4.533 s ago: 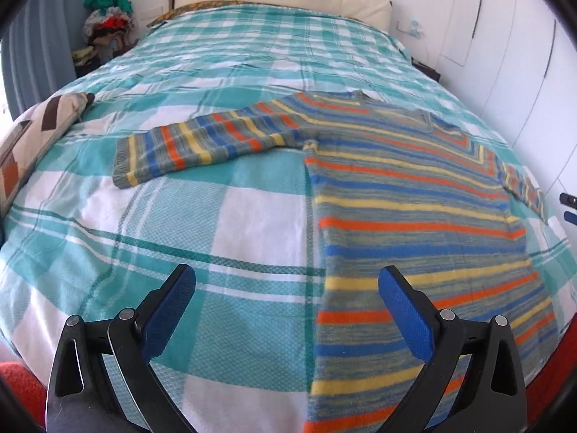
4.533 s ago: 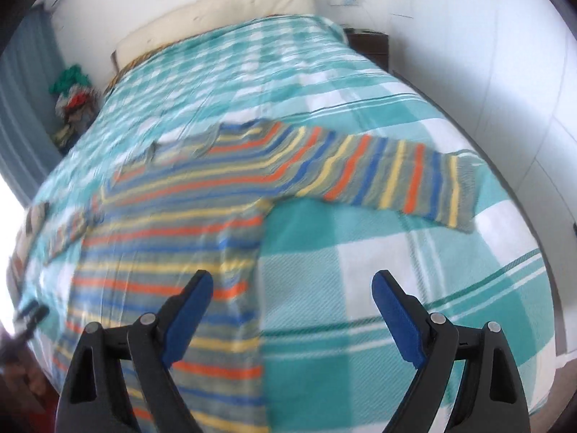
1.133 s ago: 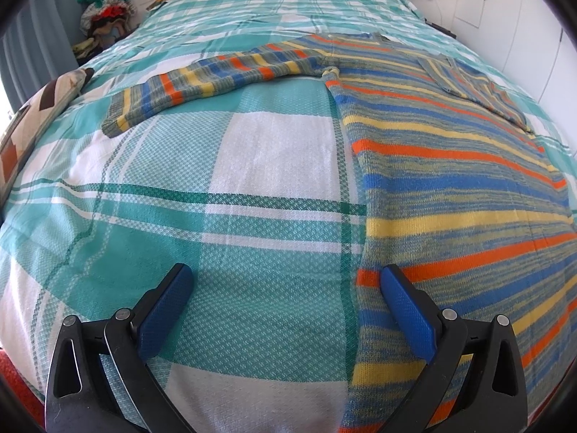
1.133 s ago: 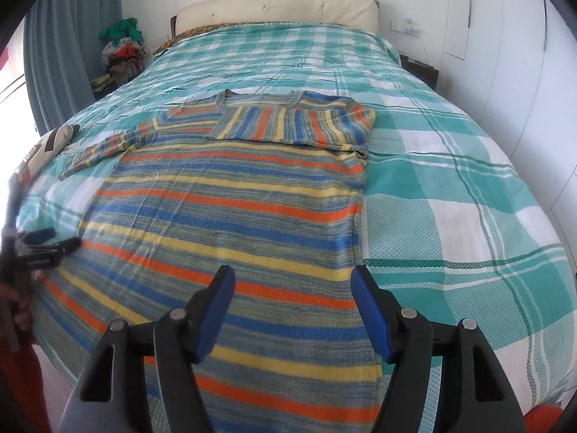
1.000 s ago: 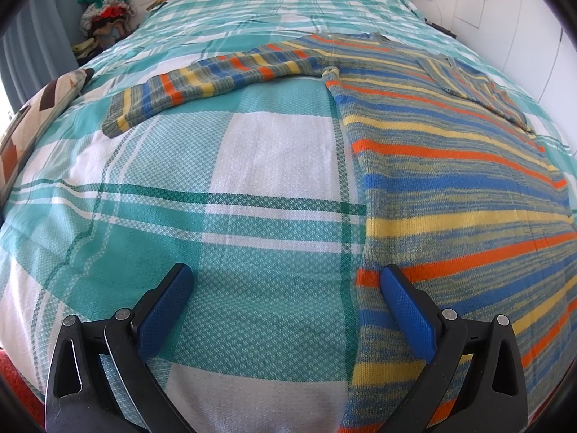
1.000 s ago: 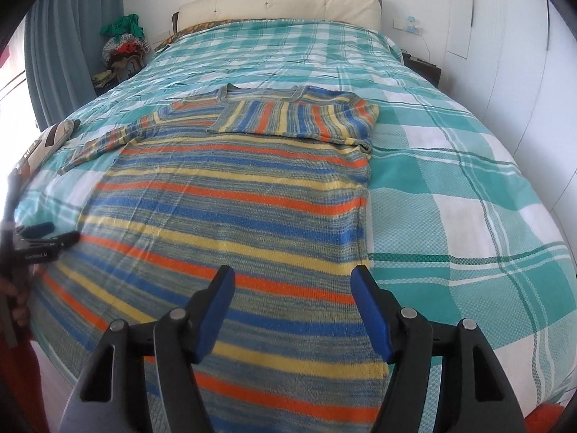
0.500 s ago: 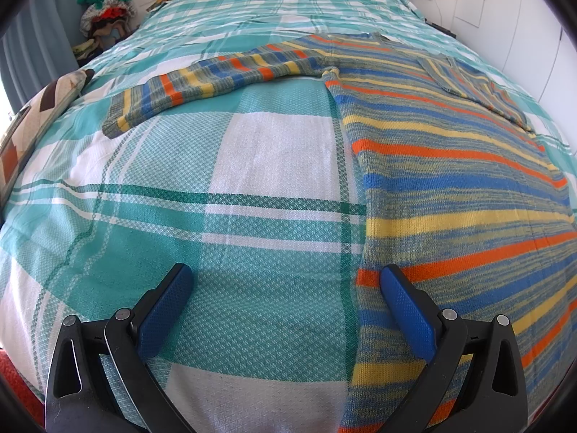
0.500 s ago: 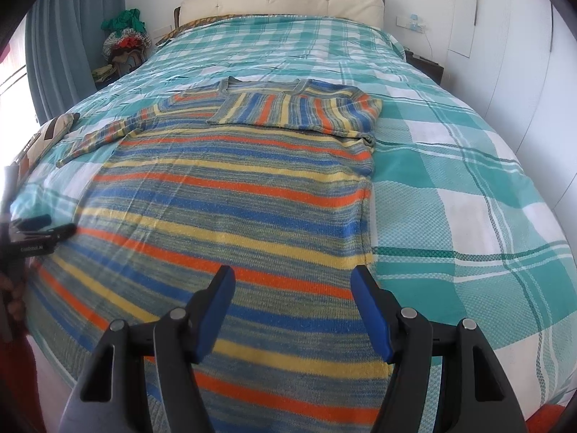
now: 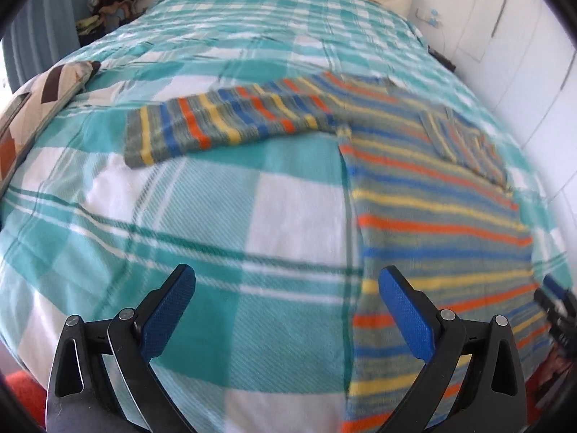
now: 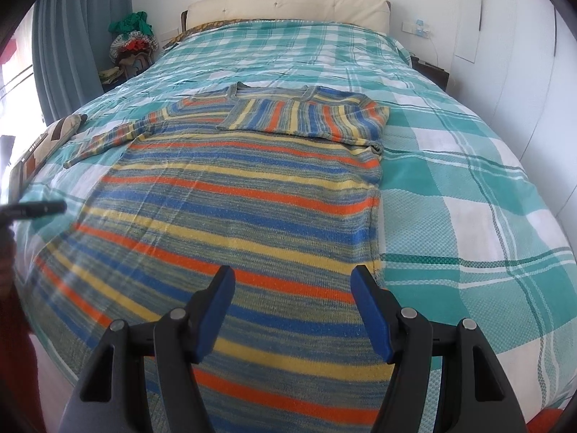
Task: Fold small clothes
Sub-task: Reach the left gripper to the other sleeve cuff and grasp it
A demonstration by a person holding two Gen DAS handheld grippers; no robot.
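A striped sweater [image 10: 252, 195] in blue, orange, yellow and grey lies flat on the bed, neck toward the headboard. Its right sleeve [image 10: 306, 115] is folded across the chest. Its left sleeve [image 9: 223, 122] lies stretched out to the side on the bedspread. My left gripper [image 9: 285, 285] is open and empty, above the bedspread just left of the sweater's [image 9: 432, 216] side edge. My right gripper [image 10: 292, 281] is open and empty, above the sweater's lower body near its right edge.
The bed has a teal and white checked bedspread [image 10: 468, 187]. A patterned cushion [image 9: 32, 108] lies at the left edge. A heap of clothes [image 10: 133, 43] stands by the headboard on the left. White cupboards [image 10: 523, 54] run along the right.
The left gripper has lifted and drawn back, so the stretched left sleeve sits nearer the view's middle. The right gripper has moved slightly forward over the sweater. Both stay open.
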